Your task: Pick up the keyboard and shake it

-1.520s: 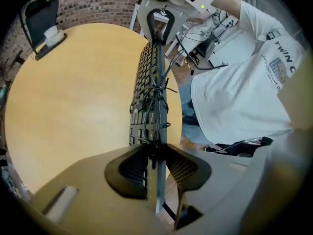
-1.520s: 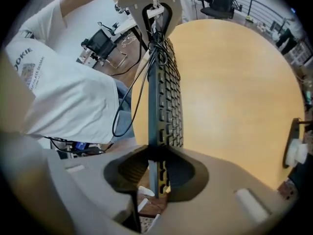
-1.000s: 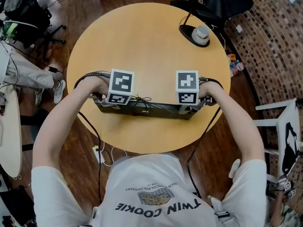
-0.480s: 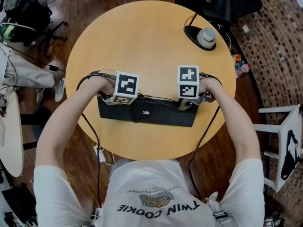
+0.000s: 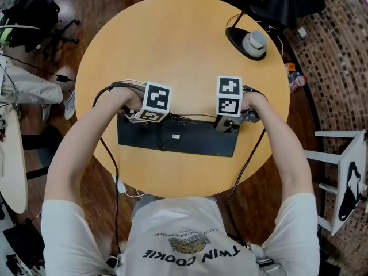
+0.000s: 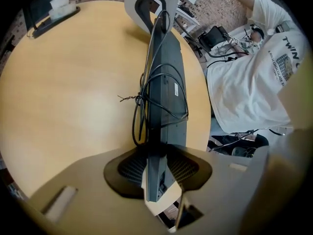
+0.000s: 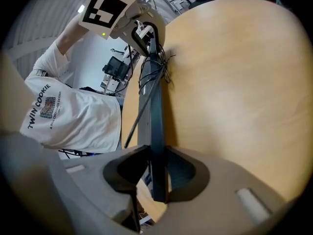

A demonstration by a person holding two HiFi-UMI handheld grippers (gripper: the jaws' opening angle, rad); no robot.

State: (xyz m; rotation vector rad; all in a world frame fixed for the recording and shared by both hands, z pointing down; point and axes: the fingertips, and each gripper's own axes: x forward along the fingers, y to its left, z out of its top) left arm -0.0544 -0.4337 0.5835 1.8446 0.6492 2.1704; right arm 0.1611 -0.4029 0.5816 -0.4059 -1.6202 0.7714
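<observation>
A black keyboard lies underside up near the front edge of the round wooden table, with its cable bundled on it. My left gripper is at its left end. In the left gripper view the jaws are opening; the keyboard stands between the pads, with a sliver of gap on one side. My right gripper is at the right end. In the right gripper view it is shut on the keyboard, both pads against it.
A black base with a grey-white knob and its cord sits at the table's far right. A white chair stands to the right on the floor. A seated person's leg shows at the left, beside another table's edge.
The keyboard was held up on edge between both grippers; now it lies flat on the table, back face up. Both grippers came down with it.
</observation>
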